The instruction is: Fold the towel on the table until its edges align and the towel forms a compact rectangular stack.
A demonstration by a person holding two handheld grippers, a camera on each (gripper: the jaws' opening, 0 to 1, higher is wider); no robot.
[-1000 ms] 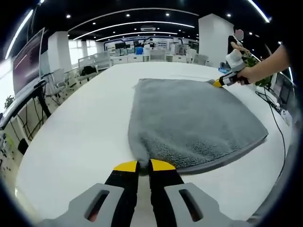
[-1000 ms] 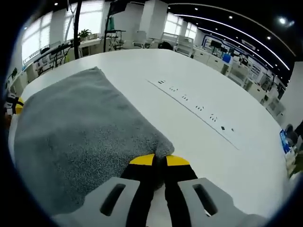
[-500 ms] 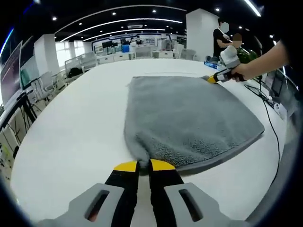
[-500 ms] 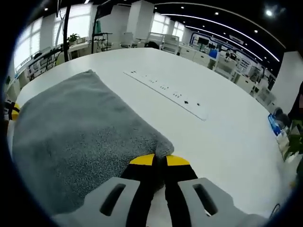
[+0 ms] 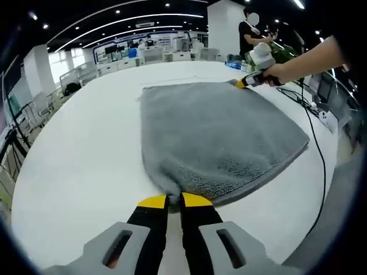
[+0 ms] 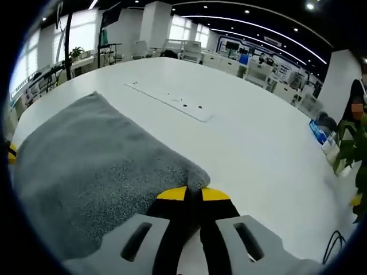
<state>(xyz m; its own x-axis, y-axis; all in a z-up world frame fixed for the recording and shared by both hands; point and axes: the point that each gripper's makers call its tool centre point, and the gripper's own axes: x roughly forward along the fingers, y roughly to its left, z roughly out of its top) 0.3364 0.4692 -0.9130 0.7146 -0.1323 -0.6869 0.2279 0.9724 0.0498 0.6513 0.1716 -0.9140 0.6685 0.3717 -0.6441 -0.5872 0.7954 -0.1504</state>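
A grey towel (image 5: 218, 134) lies doubled over on the white table (image 5: 86, 154), its layers showing along the right edge. My left gripper (image 5: 174, 200) is shut on the towel's near corner, fabric bunched between the yellow tips. In the left gripper view the right gripper (image 5: 243, 83), held by a hand, pinches the towel's far right corner. In the right gripper view the towel (image 6: 86, 166) spreads to the left, and my right gripper (image 6: 193, 193) is shut on its corner. The left gripper's yellow tip (image 6: 11, 152) peeks in at the left edge.
A flat socket strip (image 6: 169, 101) is set into the table (image 6: 258, 143) beyond the towel. A black cable (image 5: 318, 149) runs along the table's right edge. A blue pack (image 6: 319, 133) and a plant (image 6: 352, 146) stand at the right. Desks, chairs and a standing person (image 5: 250, 34) fill the background.
Both grippers stay shut on their corners. Both views have swung: the towel leans further left in the left gripper view, and the socket strip has slid left and farther off in the right gripper view.
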